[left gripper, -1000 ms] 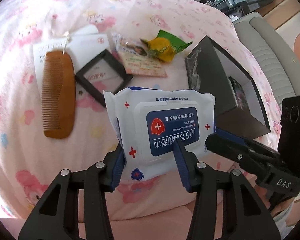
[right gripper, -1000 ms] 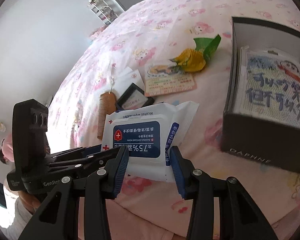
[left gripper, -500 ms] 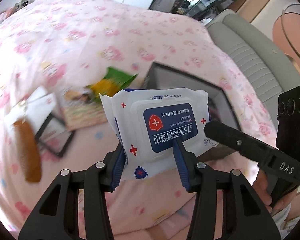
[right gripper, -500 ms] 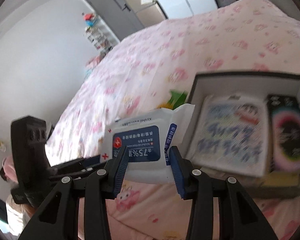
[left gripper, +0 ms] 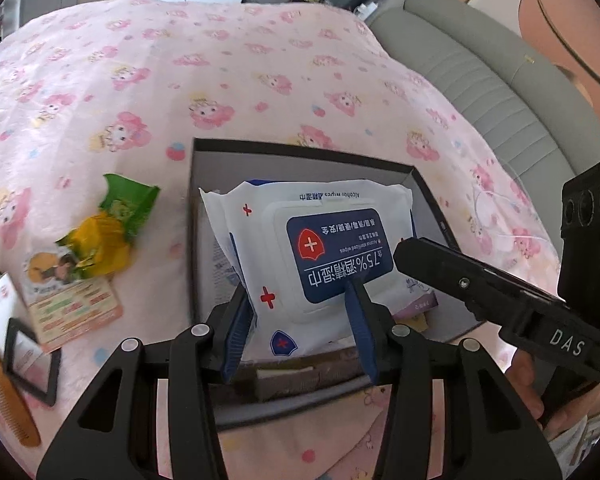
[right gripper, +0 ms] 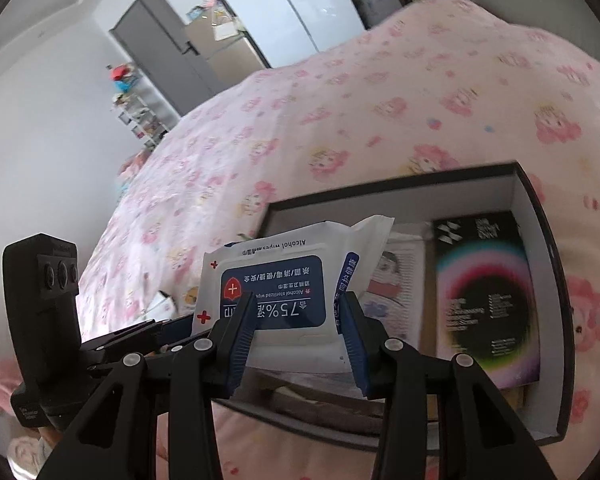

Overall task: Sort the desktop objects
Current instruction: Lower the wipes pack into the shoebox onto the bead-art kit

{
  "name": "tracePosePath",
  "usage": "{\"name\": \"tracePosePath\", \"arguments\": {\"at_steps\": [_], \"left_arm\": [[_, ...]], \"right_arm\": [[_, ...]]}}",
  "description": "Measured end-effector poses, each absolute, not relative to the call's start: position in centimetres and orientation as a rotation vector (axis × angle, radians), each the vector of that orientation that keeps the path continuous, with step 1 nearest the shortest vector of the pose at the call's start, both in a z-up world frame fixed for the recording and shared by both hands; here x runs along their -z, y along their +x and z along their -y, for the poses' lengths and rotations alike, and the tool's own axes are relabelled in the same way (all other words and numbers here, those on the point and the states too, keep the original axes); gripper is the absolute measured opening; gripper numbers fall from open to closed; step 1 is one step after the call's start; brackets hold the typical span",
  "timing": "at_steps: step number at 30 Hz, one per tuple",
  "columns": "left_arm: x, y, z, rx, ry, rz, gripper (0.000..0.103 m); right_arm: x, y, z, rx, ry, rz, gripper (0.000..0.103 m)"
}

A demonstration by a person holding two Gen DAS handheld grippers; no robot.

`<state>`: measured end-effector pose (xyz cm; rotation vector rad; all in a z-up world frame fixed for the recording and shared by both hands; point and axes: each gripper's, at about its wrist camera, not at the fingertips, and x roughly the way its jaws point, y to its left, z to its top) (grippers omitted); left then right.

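Wipes pack (left gripper: 312,248) pinched by both left gripper (left gripper: 300,316) and right gripper (right gripper: 296,332), hanging directly above open box (left gripper: 300,156), long axis crosswise.

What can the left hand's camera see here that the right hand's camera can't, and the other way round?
Only the left view shows the yellow-green wrapper, card, small frame and comb on the bedspread. Only the right view shows the dark rainbow package inside the box, and the door. Both show the wipes pack, gripped by both tools.
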<state>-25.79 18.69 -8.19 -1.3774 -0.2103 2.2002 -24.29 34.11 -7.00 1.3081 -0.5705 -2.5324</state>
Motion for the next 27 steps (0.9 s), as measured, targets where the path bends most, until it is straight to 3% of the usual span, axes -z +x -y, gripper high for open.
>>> {"name": "tracePosePath", "arguments": {"at_steps": [9,15,22,27], "left_arm": [[12.3,-28.5,-20.2,-2.178,-1.516,0.223,0.048],[12.8,-29.1,-21.1,-2.238,-1.56,0.101,0.046],[11.3,-27.8,-19.6,-2.325,-1.552,0.103,0.046],[10.3,-26.8,-20.2,-2.31,-1.541,-0.009,0.047]], "right_arm": [[10.7,-27.2,-35.5,2.502,1.455,0.608,0.039],[12.7,-27.8,-35.6,2.456,1.581,0.608,0.04],[12.0,-26.4,-38.3,2.501,1.571,0.725,0.04],[10.0,-24.7,-38.7,2.574,1.516,0.612,0.04]]}}
